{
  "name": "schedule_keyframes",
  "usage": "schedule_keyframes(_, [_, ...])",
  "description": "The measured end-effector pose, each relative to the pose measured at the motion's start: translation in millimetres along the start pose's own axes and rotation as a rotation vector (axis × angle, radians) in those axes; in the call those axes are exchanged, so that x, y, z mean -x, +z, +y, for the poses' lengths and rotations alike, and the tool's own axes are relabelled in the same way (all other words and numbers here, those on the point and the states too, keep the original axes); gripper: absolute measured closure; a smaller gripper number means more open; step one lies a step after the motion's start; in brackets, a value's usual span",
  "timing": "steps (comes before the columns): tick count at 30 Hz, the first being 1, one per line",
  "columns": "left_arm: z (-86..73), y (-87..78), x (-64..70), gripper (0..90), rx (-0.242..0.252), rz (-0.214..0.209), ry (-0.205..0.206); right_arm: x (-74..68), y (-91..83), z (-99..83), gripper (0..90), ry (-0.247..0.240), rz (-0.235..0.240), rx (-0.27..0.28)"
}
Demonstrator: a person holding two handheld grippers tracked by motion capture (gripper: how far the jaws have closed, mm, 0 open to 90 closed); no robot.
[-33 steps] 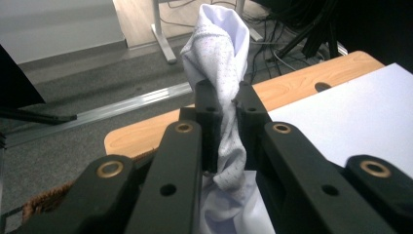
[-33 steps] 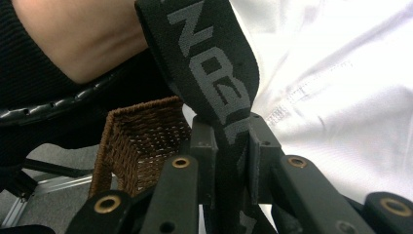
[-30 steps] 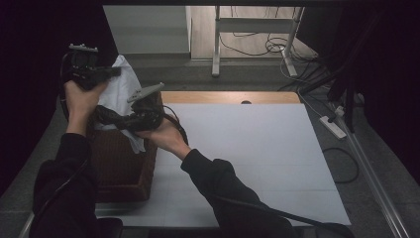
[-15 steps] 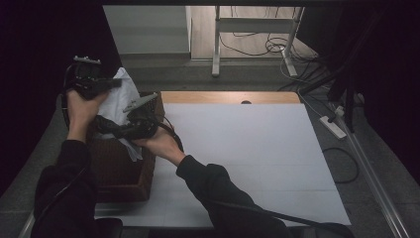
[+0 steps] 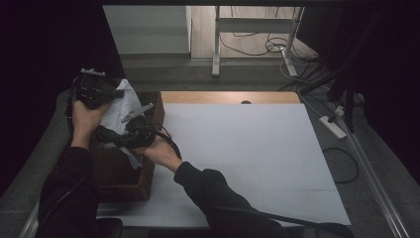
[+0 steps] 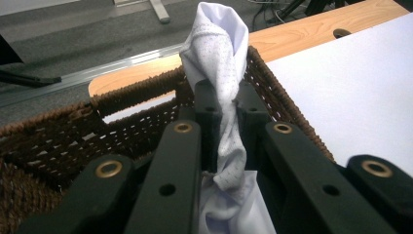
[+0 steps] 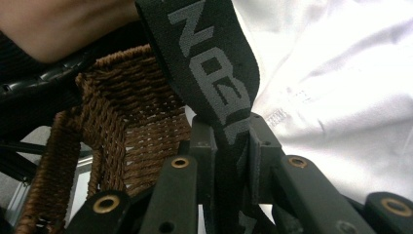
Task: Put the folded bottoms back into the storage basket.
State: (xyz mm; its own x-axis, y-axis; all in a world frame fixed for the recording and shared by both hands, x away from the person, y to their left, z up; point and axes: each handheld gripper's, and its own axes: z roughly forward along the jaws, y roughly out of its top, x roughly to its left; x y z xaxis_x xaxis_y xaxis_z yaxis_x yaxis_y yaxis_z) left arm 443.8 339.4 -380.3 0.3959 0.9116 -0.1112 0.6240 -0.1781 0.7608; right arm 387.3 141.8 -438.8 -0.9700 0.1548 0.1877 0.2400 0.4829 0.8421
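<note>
While both grippers are clamping the white garment (image 6: 220, 63) over the basket (image 5: 153, 106) at the table's left edge, left gripper (image 6: 225, 105) on fabric, right gripper (image 7: 229, 127) on its black waistband (image 7: 204, 53), cloth is risking snagging on wicker or slipping free.

The worktop (image 5: 257, 148) carries a white sheet over a wooden top, exposed as a strip at 12 o'clock with a dark cut-out (image 5: 246, 102). A power strip (image 5: 333, 126) lies at 3 o'clock. Beyond, at 12 o'clock, a metal stand (image 5: 252, 29) and loose cables (image 5: 275, 47) occupy the floor.
</note>
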Motion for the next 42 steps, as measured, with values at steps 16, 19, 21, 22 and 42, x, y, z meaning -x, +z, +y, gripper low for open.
schedule_keyframes(16, [-26.6,8.4,-13.7,81.4,-0.019,0.0,-0.037,-4.1,21.9,-7.6,76.1,-0.006,-0.007,-0.075])
schedule_keyframes(19, [-30.6,6.7,-17.2,81.3,-0.02,0.0,-0.047,-7.0,24.8,-4.8,76.1,-0.014,-0.015,-0.104])
schedule_keyframes(21, [-33.1,5.3,-19.5,81.2,-0.02,-0.002,-0.051,-9.2,26.1,-2.2,76.1,-0.019,-0.017,-0.116])
schedule_keyframes(22, [-34.2,4.7,-20.4,81.2,-0.017,-0.002,-0.056,-10.2,27.0,-1.3,76.1,-0.019,-0.017,-0.118])
schedule_keyframes(42, [-68.5,-19.6,-56.7,33.4,0.018,0.178,-0.149,7.1,7.6,11.2,30.5,0.042,-0.022,-0.062])
